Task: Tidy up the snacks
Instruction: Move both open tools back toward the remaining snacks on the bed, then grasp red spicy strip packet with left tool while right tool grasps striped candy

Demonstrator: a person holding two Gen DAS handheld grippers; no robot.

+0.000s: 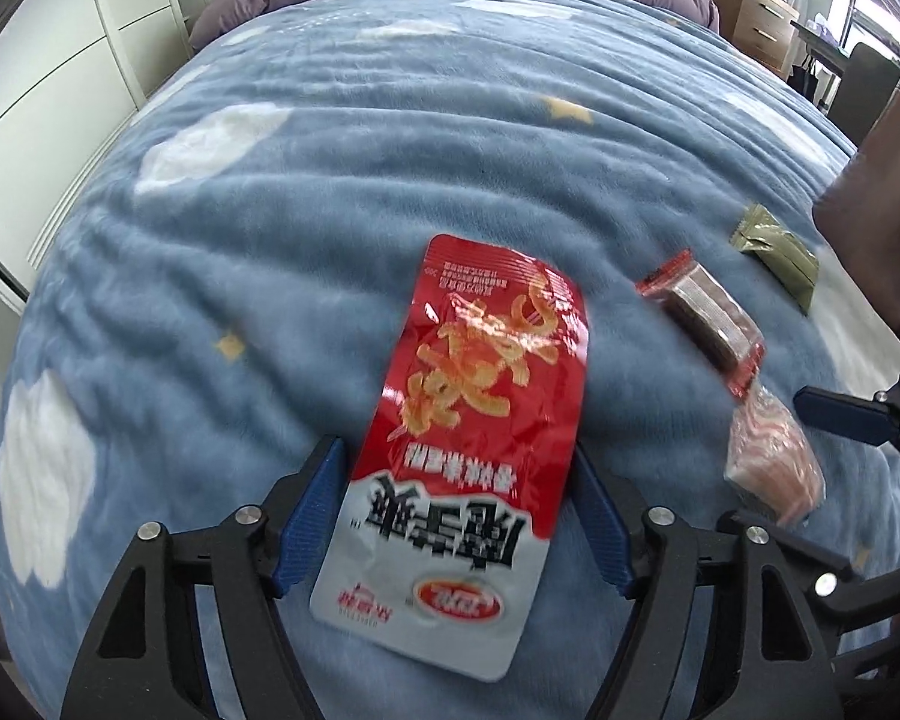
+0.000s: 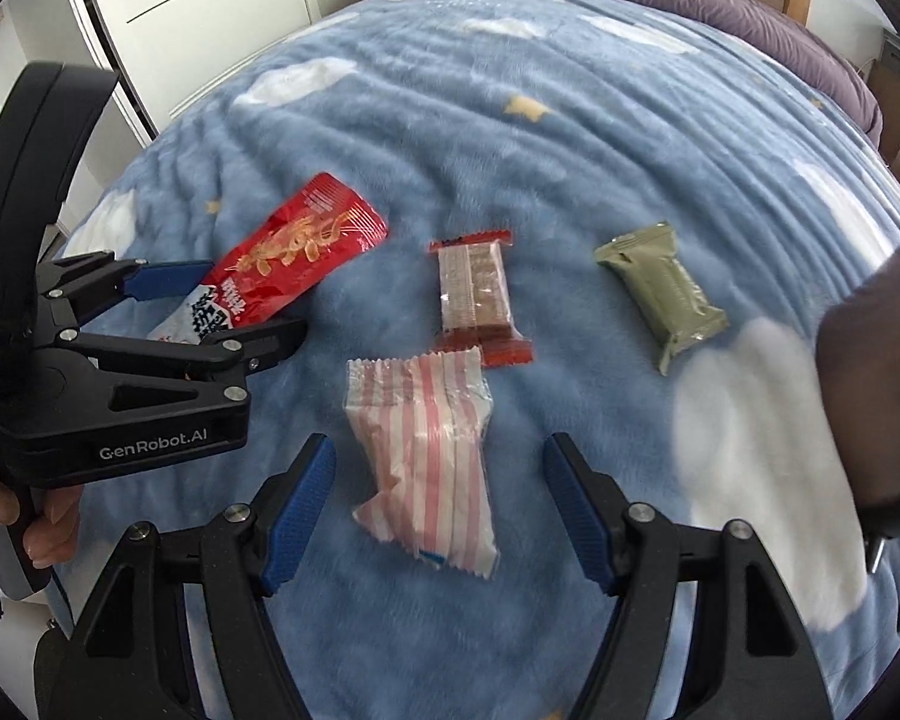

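Left gripper (image 1: 459,498): blue-padded fingers spread either side of a red-and-white snack packet (image 1: 471,420).
Surface: blue cloud-print blanket (image 1: 330,192).
Right side: three smaller wrapped snacks.

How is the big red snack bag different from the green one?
The red snack bag is long, flat and shiny with printed writing; the green packet is shorter, puffier and plain. The red bag sits between the left gripper's fingers, while nothing is near the green packet. Both are sealed and on the blue blanket.
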